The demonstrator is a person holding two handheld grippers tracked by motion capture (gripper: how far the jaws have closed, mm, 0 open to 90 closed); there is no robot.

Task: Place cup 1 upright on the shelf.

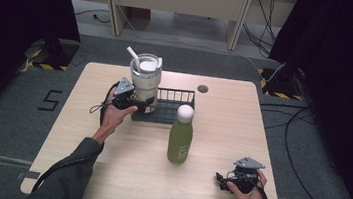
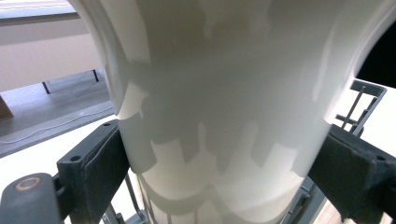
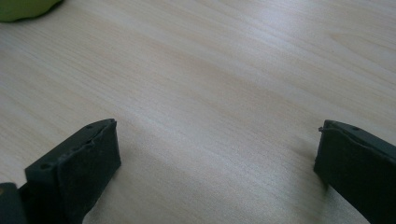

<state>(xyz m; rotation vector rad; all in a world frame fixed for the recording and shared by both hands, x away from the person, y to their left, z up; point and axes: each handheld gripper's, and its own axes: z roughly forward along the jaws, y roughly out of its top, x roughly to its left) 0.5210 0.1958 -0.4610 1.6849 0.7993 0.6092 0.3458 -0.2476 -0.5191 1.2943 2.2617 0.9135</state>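
A pale wooden surface stands on grey carpet between dark curtains. The left gripper's fingers press both sides of the cream tumbler, closed on its lower body from the person's left. The tumbler stands upright, its long axis vertical, straw up, at the left end of the black wire rack; whether its base rests in the rack or hangs just above it I cannot tell. So the coming move likely runs straight up or down that axis. The right gripper rests well apart at the near right edge, its fingers spread wide and empty over bare wood. The green bottle stands between the two, just in front of the rack.
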